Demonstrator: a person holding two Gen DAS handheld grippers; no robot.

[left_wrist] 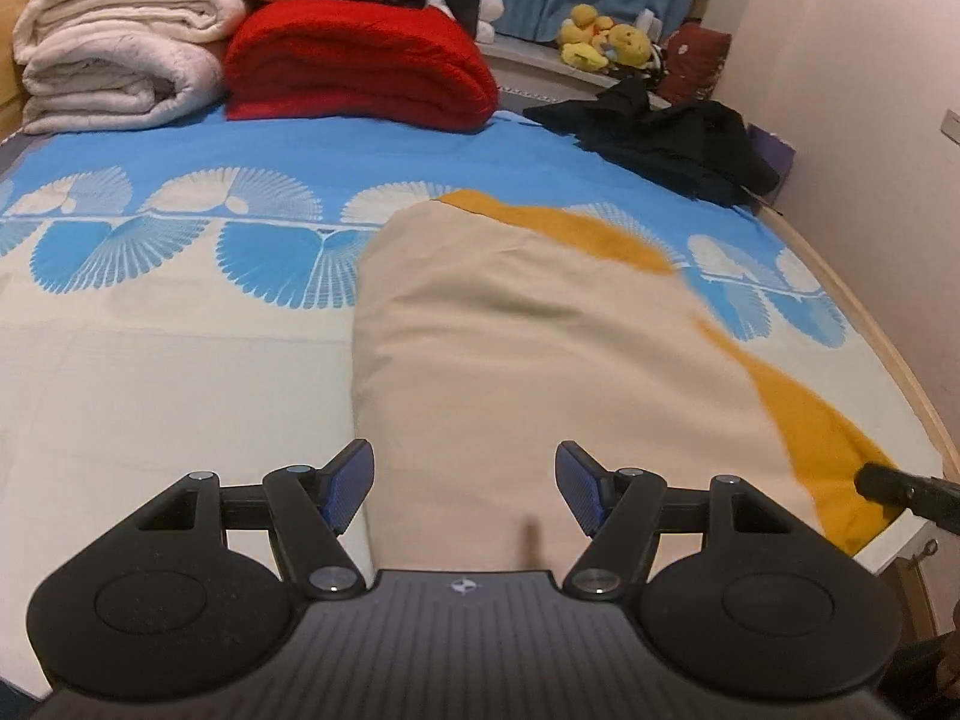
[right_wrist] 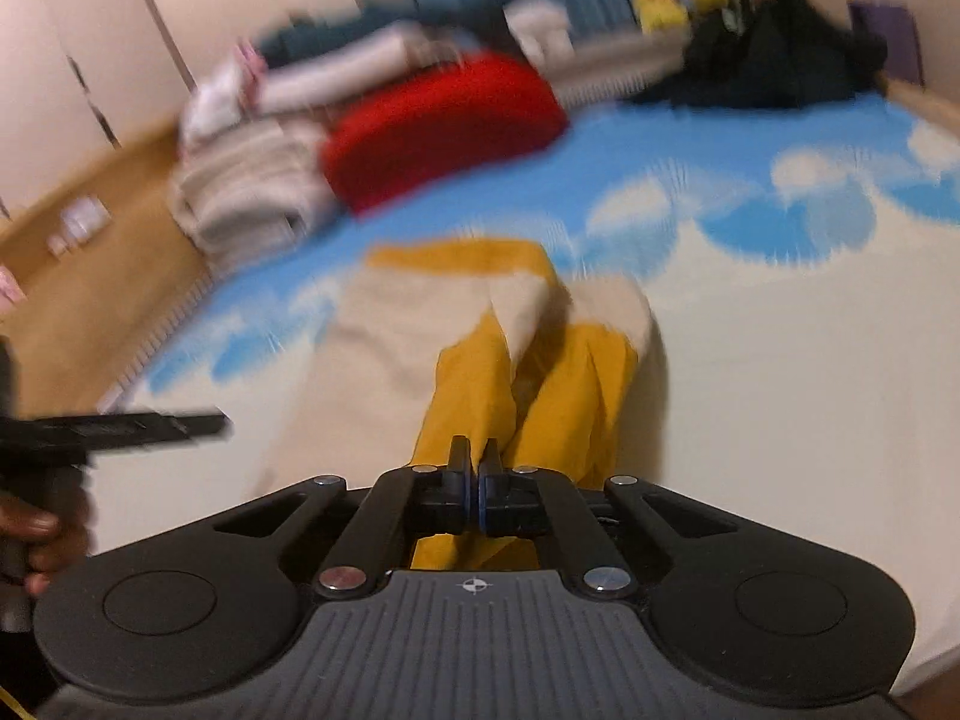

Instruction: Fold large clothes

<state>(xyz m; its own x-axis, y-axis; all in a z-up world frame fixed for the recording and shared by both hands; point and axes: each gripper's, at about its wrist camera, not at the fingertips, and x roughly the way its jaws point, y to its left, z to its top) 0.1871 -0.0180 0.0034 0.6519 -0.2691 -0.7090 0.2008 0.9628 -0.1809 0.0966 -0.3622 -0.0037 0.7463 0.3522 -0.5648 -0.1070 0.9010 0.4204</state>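
Note:
A large beige and mustard-yellow garment (left_wrist: 540, 348) lies on the bed, its beige side up and yellow showing along its right edge. My left gripper (left_wrist: 465, 483) is open just above the garment's near end, holding nothing. In the blurred right wrist view, my right gripper (right_wrist: 474, 462) is shut on a bunched yellow fold of the garment (right_wrist: 480, 384) and lifts it. The right gripper's tip (left_wrist: 888, 483) shows at the right edge of the left wrist view, and the left gripper (right_wrist: 150, 423) shows at the left of the right wrist view.
The bed sheet (left_wrist: 180, 360) is cream with a blue fan pattern. At the back lie folded white blankets (left_wrist: 120, 60), a folded red blanket (left_wrist: 360, 66), a black garment heap (left_wrist: 666, 138) and yellow plush toys (left_wrist: 606, 36). A wall (left_wrist: 870, 120) runs along the right.

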